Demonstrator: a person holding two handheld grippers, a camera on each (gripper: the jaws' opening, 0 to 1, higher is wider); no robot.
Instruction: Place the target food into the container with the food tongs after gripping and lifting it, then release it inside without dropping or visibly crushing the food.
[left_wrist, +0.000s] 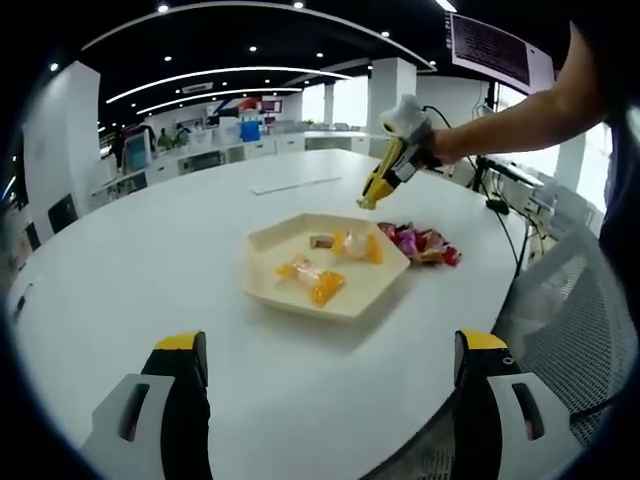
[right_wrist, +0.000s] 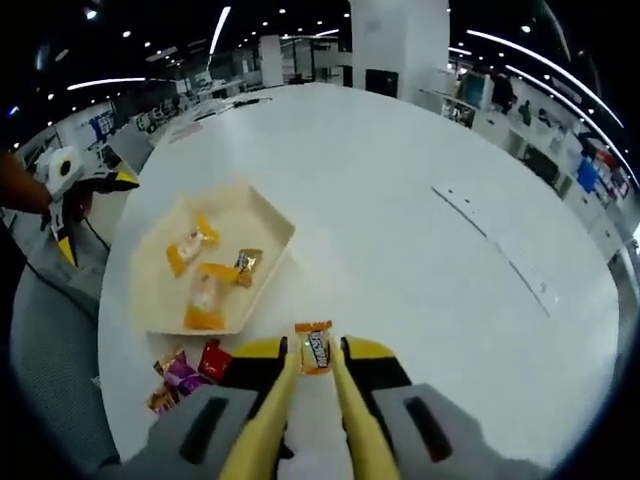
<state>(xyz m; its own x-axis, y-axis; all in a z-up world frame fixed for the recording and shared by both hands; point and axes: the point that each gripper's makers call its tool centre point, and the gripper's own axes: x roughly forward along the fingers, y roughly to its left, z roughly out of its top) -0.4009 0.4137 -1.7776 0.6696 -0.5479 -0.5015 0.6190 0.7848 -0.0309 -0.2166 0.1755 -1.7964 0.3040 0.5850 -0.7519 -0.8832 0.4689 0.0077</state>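
Transfer step. The right gripper (right_wrist: 316, 362), its tongs clamped on an orange-wrapped candy (right_wrist: 315, 349), holds it lifted above the white desk (right_wrist: 420, 200), just beside the cream hexagonal tray (right_wrist: 268, 222). The next move likely calls for carrying it over the tray, lowering, then opening gently. The tray holds three wrapped candies; a loose candy pile (right_wrist: 180, 378) lies outside. The left gripper (left_wrist: 330, 390) stands apart, empty.
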